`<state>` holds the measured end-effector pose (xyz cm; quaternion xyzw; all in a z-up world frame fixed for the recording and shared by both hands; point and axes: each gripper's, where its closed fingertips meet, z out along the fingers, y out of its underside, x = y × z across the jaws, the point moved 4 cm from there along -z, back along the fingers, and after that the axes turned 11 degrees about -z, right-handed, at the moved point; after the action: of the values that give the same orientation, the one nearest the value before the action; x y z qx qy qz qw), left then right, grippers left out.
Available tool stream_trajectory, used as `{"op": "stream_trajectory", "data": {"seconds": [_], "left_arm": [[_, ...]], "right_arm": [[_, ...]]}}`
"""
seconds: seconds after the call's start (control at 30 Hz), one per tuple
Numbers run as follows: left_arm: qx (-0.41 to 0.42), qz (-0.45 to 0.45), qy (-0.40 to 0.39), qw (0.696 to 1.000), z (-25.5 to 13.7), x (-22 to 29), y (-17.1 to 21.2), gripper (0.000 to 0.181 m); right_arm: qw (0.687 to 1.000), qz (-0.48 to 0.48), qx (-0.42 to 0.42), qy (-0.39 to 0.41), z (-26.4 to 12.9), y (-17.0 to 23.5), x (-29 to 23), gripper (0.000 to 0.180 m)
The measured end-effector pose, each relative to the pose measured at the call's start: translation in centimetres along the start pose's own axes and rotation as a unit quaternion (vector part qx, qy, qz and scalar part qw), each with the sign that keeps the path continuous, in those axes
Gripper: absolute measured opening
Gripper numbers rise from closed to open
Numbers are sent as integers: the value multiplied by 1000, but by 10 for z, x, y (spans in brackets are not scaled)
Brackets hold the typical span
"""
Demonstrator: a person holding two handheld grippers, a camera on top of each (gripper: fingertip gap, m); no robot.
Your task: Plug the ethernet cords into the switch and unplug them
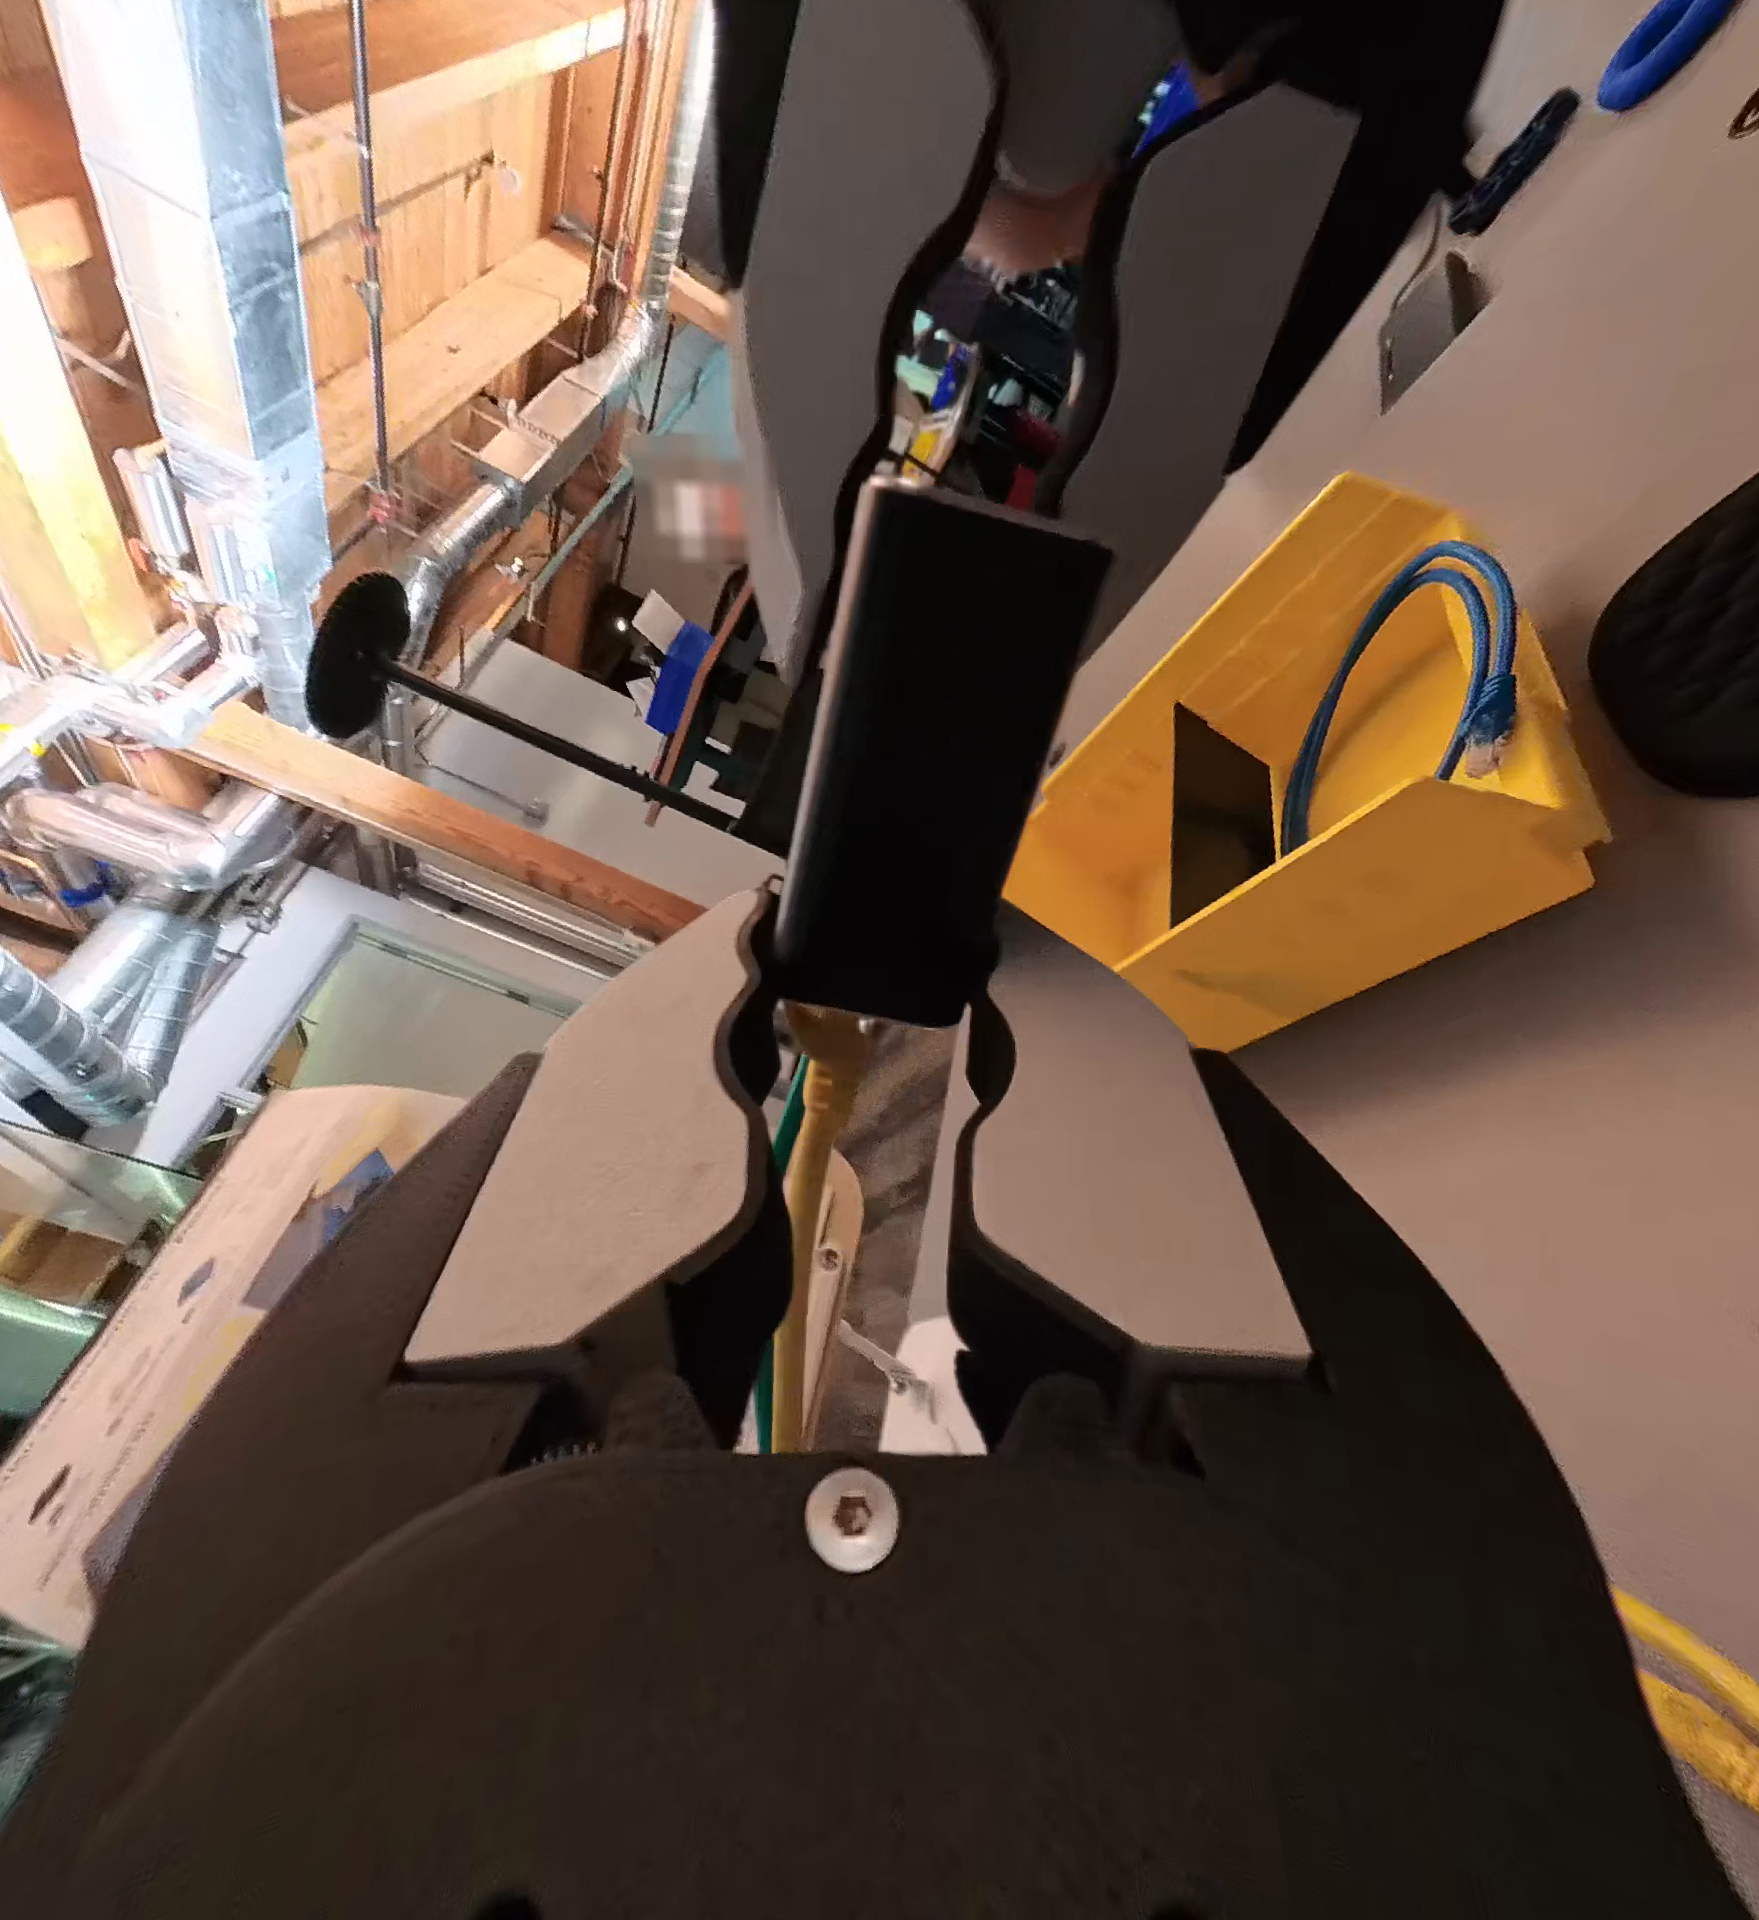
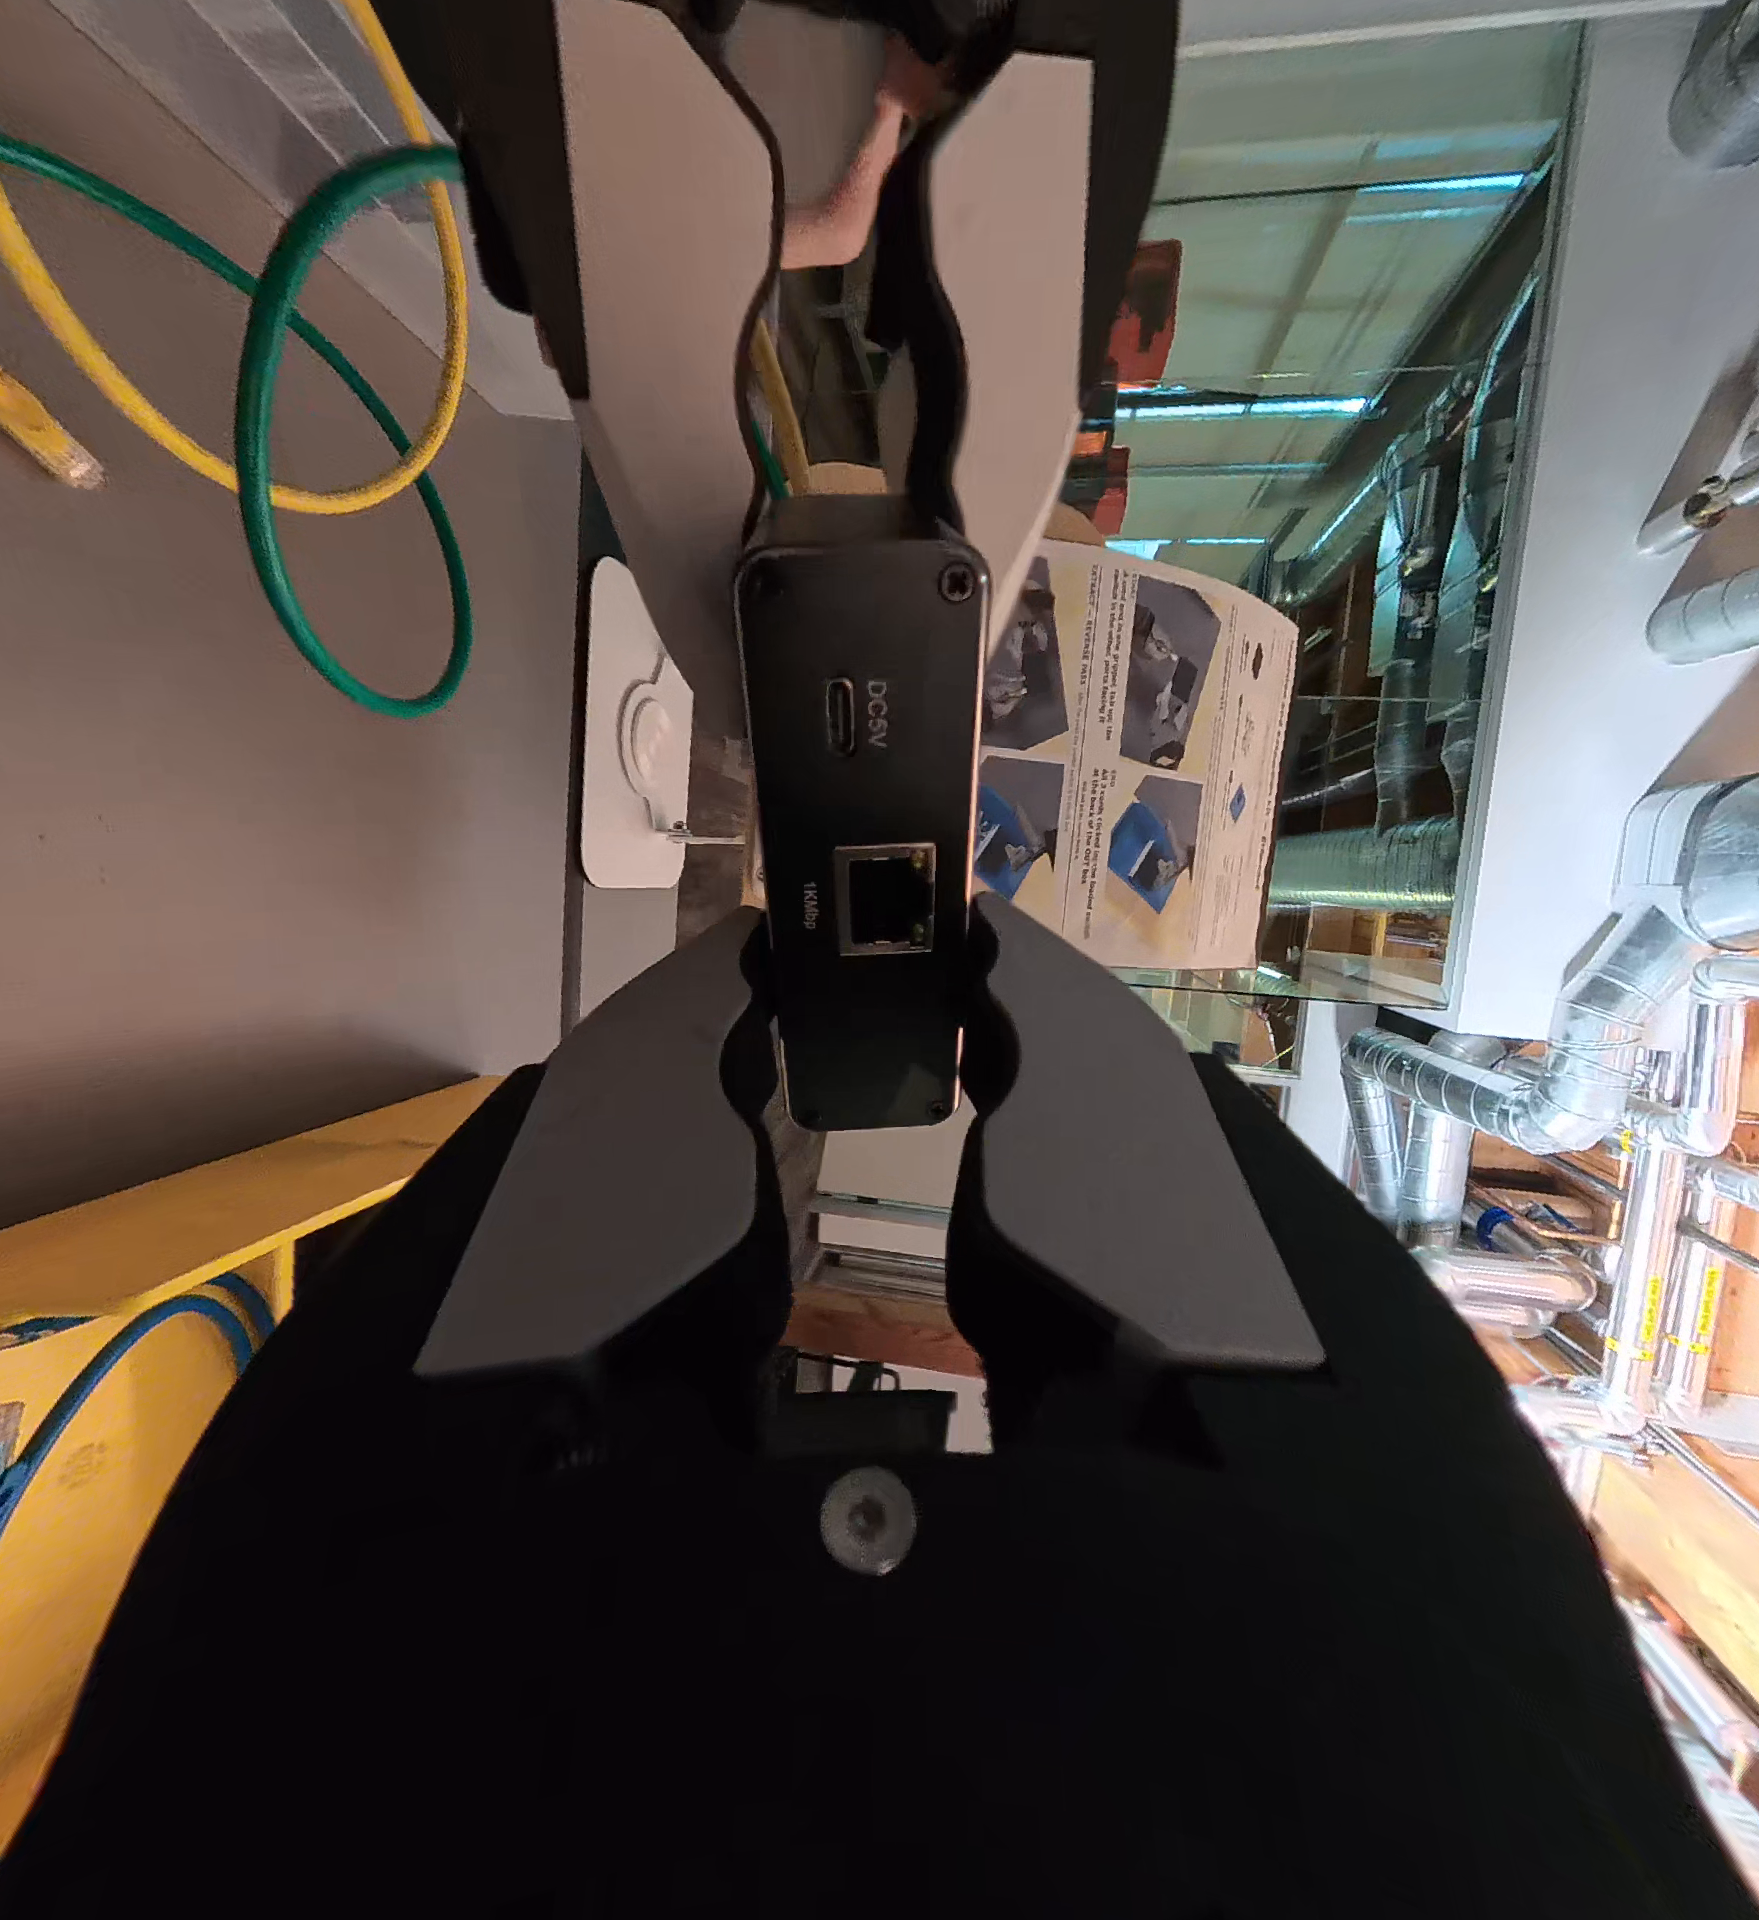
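I hold the black switch [image 1: 937, 748] in the air between both grippers. My left gripper [image 1: 875, 971] is shut on its near end. My right gripper [image 1: 974, 416] is shut on the far end. A yellow cord [image 1: 825, 1081] and a green cord [image 1: 784, 1132] run from the switch's hidden face between my left fingers and look plugged in. In the right wrist view the switch [image 2: 870, 748] shows a side with one empty ethernet port [image 2: 885, 899]. My right gripper [image 2: 870, 971] clamps its near end and the left gripper [image 2: 854, 468] clamps the far one.
A yellow bin [image 1: 1301, 914] on the grey table [image 1: 1477, 1195] holds a blue cord [image 1: 1415, 665]. Loose yellow cord [image 2: 13, 395] and green cord [image 2: 345, 468] loops lie on the table. A black pad [image 1: 1748, 634] and a white plate [image 2: 636, 727] are nearby. Less than 4 cm separates the two grippers' tips.
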<state>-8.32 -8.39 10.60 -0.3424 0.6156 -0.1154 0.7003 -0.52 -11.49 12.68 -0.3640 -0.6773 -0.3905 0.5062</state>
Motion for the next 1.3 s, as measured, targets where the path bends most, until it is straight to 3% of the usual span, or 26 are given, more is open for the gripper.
{"op": "stream_trajectory", "data": {"seconds": [0.07, 0.3, 0.43, 0.6, 0.87, 1.1, 1.3], "left_arm": [[0, 21, -11, 1000, 3, 4, -1, 32], [-137, 5, 0, 991, 27, 16, 25, 31], [-175, 10, -7, 985, 31, 19, 30, 31], [-167, -8, 1, 986, 30, 19, 28, 31], [-127, -8, 16, 992, 26, 21, 14, 31], [-60, -19, 32, 998, 20, 21, 5, 34], [-34, -115, 88, 989, -5, -1, 4, 54]], "right_arm": [[1000, 15, 2, -6, 4, 8, -5, 33], [993, 86, -71, -46, 27, 23, -38, 41], [993, 23, -117, -28, 24, 5, -36, 45], [990, -6, -143, -17, 22, -6, -27, 46], [995, 36, -85, -45, 17, -9, -24, 37], [996, -48, -78, 2, 3, -12, -20, 37], [985, -143, -89, 41, -12, -3, -17, 37]]}}
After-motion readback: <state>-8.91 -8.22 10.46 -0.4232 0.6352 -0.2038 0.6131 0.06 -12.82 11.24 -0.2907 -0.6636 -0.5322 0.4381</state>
